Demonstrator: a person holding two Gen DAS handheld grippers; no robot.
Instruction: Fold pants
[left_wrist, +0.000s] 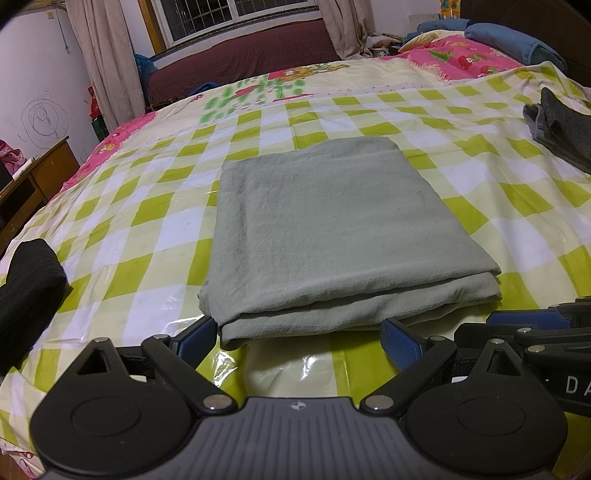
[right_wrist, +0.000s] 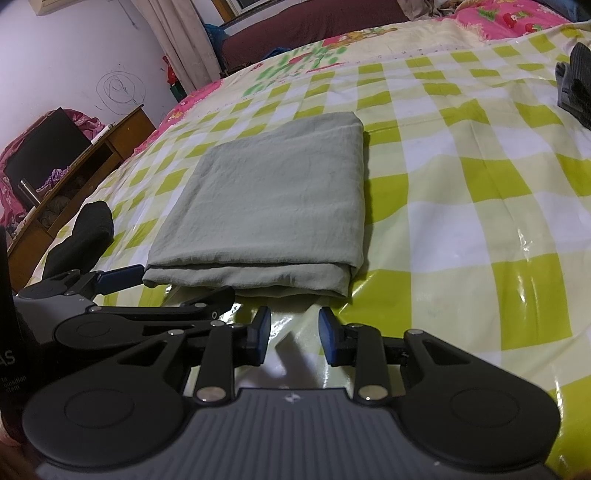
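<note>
We see the pants (left_wrist: 325, 236), pale green and folded into a flat, layered rectangle, lying on the bed's green-checked plastic cover (left_wrist: 498, 206) just ahead of both sets of jaws. Our left gripper (left_wrist: 299, 338) stands released, its blue pads spread wide at either side of the near folded edge, not pressing the cloth. Our right gripper (right_wrist: 293, 332) is also released, jaws partly parted with only bare cover between them, just short of the pants' near edge.
</note>
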